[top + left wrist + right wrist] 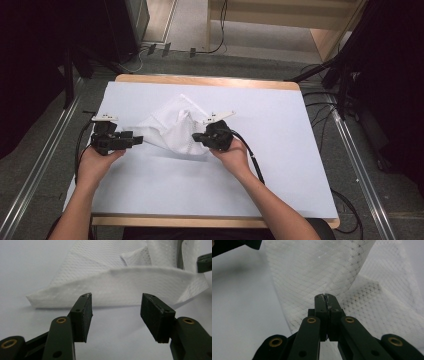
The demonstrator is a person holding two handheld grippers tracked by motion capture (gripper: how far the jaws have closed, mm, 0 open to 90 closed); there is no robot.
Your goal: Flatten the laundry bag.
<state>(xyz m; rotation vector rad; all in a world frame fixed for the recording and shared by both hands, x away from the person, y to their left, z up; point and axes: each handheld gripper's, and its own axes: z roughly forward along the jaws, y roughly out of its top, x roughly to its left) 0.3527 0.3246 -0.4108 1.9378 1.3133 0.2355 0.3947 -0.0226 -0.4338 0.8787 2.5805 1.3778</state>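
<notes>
- Table: wooden top under a pale sheet, the person's forearms entering over its near edge. Grey floor with metal rails on both sides; black cables on the floor to the right and at the far side; light wooden furniture farthest back.
- Left gripper: held in the left hand, jaws spread apart with nothing between them. In the left gripper view the pads frame bare sheet.
- White cloth: perforated fabric, crumpled, lying between the two grippers. Its near folded edge sits just beyond the tips of the left jaws, apart from them; one corner extends left of the left jaw.
- Right gripper: held in the right hand, jaws clenched on the white cloth. In the right gripper view the closed tips pinch a fold of the mesh, which rises above and past them.
- The cloth's lifted part is cut off by the top frame edge in both gripper views. The other gripper appears as a dark corner, upper right in the left gripper view, upper left in the right gripper view.
- How much fabric lies inside the clenched jaws cannot be told.
</notes>
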